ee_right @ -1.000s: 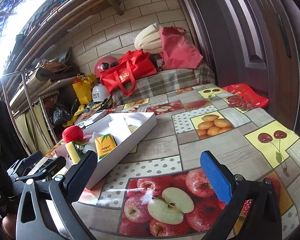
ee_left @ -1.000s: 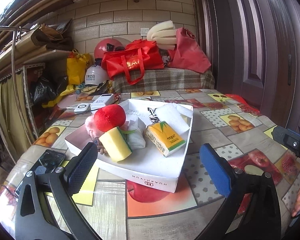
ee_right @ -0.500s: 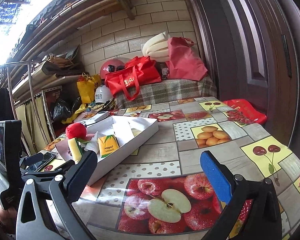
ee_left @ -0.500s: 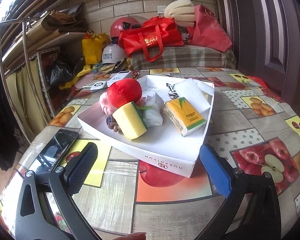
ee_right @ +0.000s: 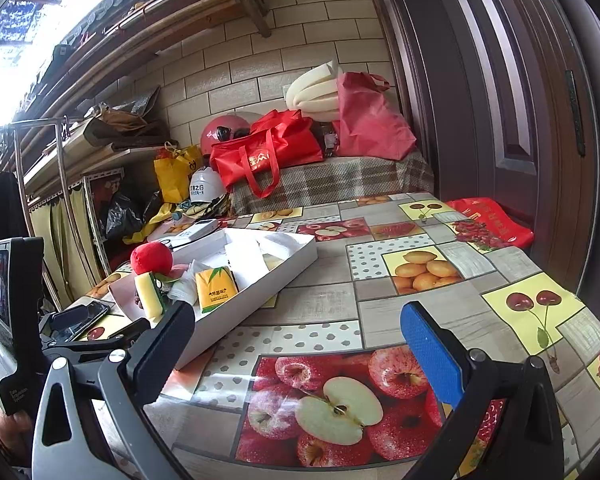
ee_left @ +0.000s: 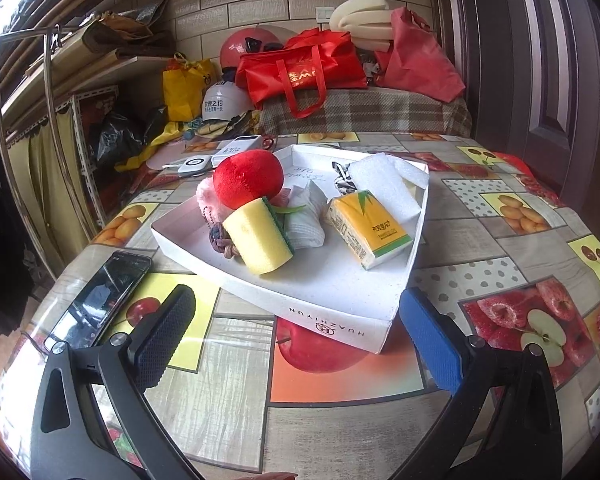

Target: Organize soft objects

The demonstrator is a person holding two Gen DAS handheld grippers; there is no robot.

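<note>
A white shallow box (ee_left: 332, 322) sits on the fruit-print table. It holds a red plush ball (ee_left: 247, 178), a yellow sponge (ee_left: 258, 242), a yellow tissue pack (ee_left: 367, 229), white foam pieces (ee_left: 384, 184), a white cloth (ee_left: 306, 218) and a pink fluffy item (ee_left: 206, 198). My left gripper (ee_left: 296, 340) is open and empty, just before the box's near corner. My right gripper (ee_right: 296, 344) is open and empty, to the right of the box (ee_right: 272, 276), above the table. The red ball (ee_right: 151, 258) and tissue pack (ee_right: 215, 289) show there too.
A black phone (ee_left: 100, 292) lies on the table left of the box. White devices (ee_left: 236, 148) lie behind it. A red bag (ee_right: 490, 222) lies at the table's far right edge. A plaid bench with red bags (ee_left: 300, 72) and helmets stands behind. A dark door is at right.
My left gripper has pulled back and swung so the box sits centred and farther away. My right gripper's view has shifted slightly. Both stay open.
</note>
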